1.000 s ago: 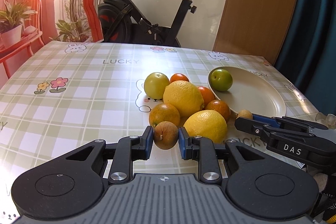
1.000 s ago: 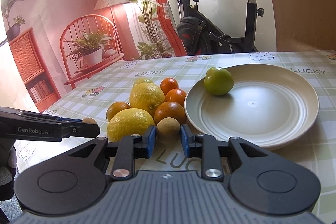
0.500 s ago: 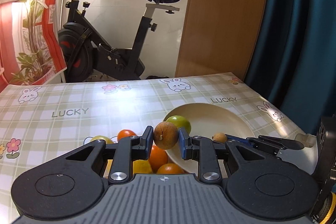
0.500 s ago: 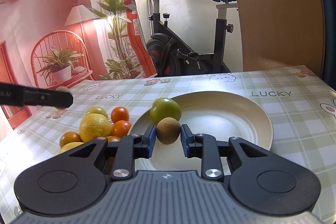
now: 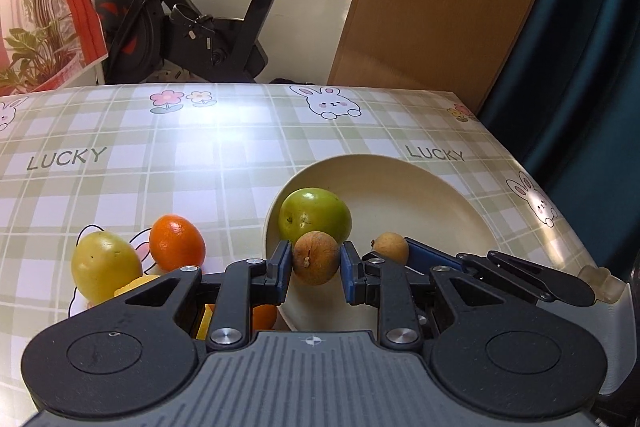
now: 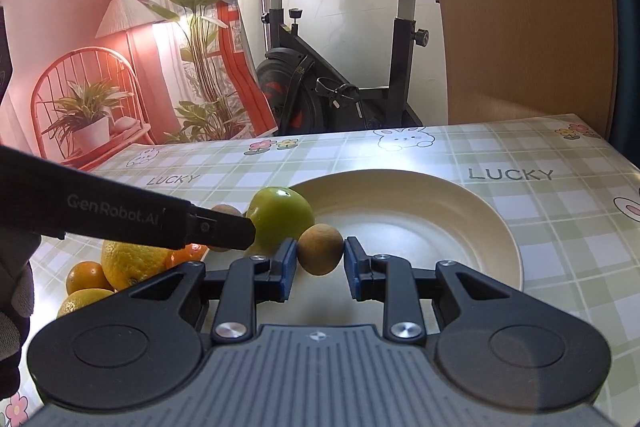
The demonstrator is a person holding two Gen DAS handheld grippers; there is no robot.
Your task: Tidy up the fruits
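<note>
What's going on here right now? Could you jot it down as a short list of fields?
left gripper: shut on a small brown fruit
right gripper: shut on a second small brown fruit
plate: cream, holds one green fruit
where the grippers are: both at the plate's near edge, side by side
fruit off the plate: orange, yellow-green fruit, lemon on the checked tablecloth

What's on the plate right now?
One green fruit sits on the plate, near its left rim. The grippers cover the plate's near edge, so anything there can't be seen.
</note>
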